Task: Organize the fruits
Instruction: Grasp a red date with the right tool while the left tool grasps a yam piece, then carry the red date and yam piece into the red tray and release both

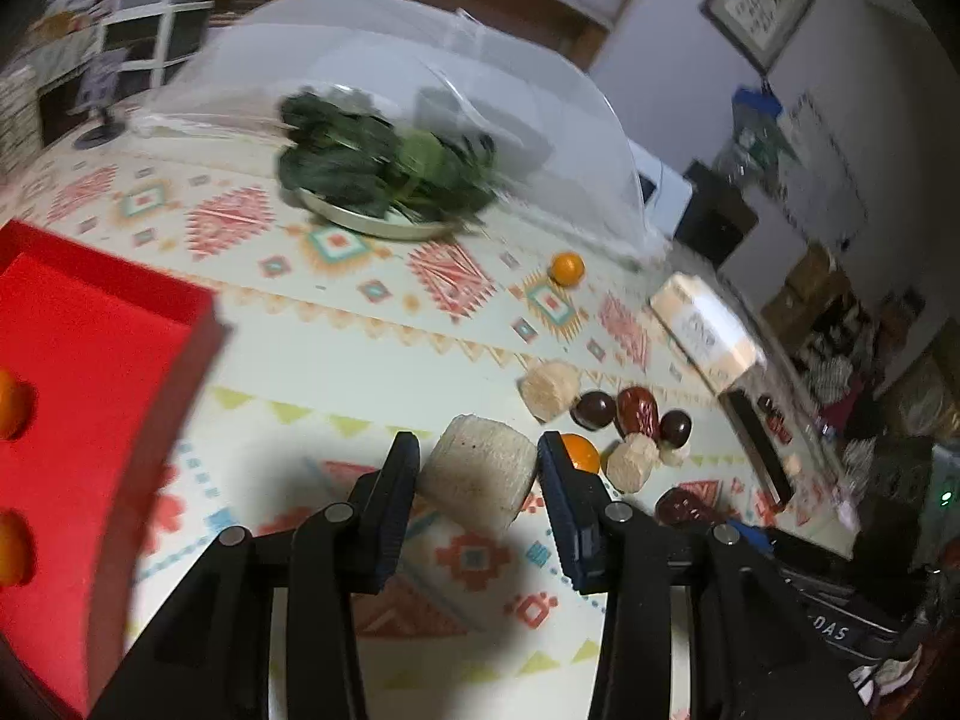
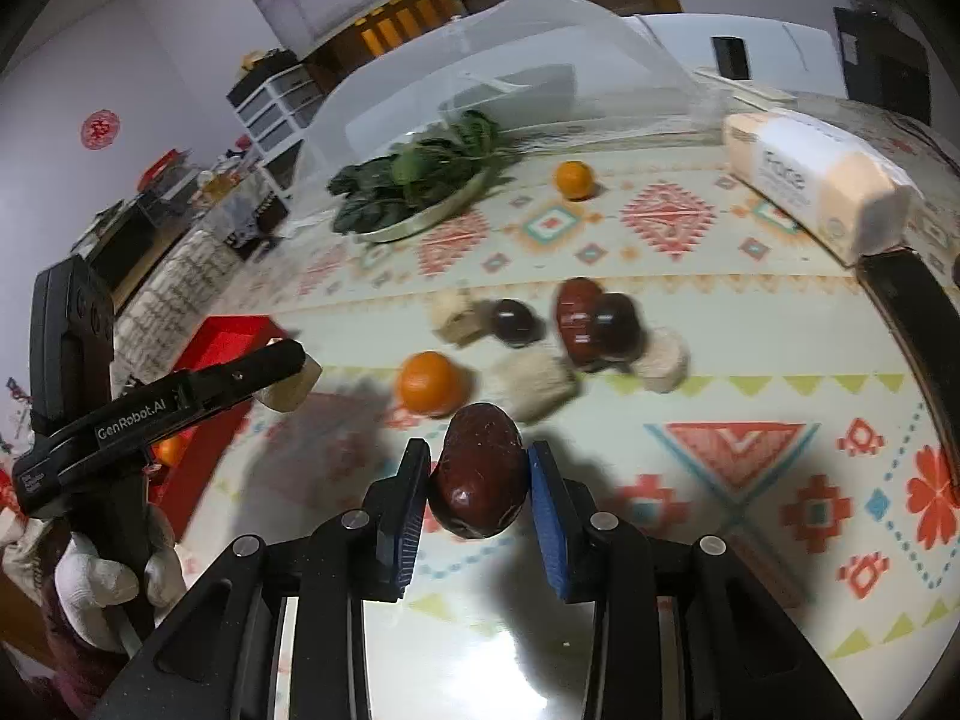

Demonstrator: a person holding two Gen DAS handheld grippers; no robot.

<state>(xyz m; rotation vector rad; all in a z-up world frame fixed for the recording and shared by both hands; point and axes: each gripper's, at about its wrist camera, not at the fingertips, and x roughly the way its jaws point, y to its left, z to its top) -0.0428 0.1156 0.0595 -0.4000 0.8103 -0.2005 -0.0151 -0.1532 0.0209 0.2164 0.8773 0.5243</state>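
My left gripper (image 1: 478, 468) is shut on a pale, cylinder-shaped chunk of fruit (image 1: 480, 477), held above the patterned tablecloth beside the red tray (image 1: 102, 396). My right gripper (image 2: 478, 471) is shut on a dark red date (image 2: 478, 471), held above the cloth. Loose fruit lies ahead: small oranges (image 2: 431, 383) (image 2: 573, 179), dark round fruits (image 2: 515, 318), red dates (image 2: 577, 324) and pale chunks (image 2: 531, 384). The left gripper (image 2: 282, 372) also shows in the right wrist view, over the red tray (image 2: 231, 339).
A plate of dark leafy greens (image 2: 420, 186) sits under a clear dome cover (image 2: 510, 60) at the back. A wrapped tissue pack (image 2: 816, 180) lies at the right. Two oranges (image 1: 9, 405) sit in the red tray. A dark object (image 2: 918, 324) lines the right edge.
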